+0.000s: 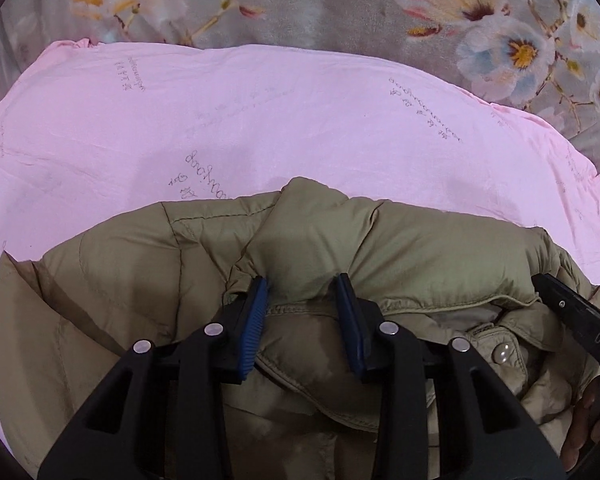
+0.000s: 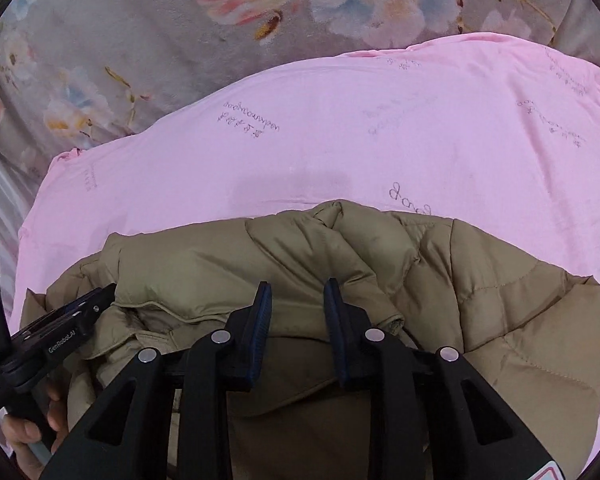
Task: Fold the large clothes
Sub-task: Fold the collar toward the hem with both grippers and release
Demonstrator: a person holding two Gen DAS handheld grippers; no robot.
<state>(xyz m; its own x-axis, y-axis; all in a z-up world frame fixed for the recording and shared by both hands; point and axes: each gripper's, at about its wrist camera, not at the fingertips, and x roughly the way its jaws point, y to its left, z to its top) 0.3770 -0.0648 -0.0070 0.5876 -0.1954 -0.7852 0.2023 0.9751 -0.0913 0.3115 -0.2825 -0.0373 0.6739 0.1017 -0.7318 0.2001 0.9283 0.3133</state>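
A floral blanket [image 1: 340, 12], grey with pale blossoms, fills the far part of both views. On it lies a pink sheet [image 1: 260, 120] printed with faint script, spread fairly flat. The jacket [image 1: 420, 248], an olive quilted puffer, lies bunched on the near part of the sheet, its puffy folds heaped toward the cameras and its edges well inside the pink border on the far side.

The left tongs [image 1: 304, 292] are partly closed, with a ridge of the jacket's stitched hem rising between the blue pads; the fabric fills the gap and the pads press it from both sides. The right tongs [image 2: 296, 296] are narrowed too, their pads set on either side of a fold at the jacket's edge, gripping it.

In the left view the right tool's black body shows at the right edge, with a hand [image 1: 588, 432] below it. In the right view a hand [image 2: 28, 436] grips the other tool's handle. A clear snap button [image 1: 503, 351] sits on a placket just right of the left tongs.
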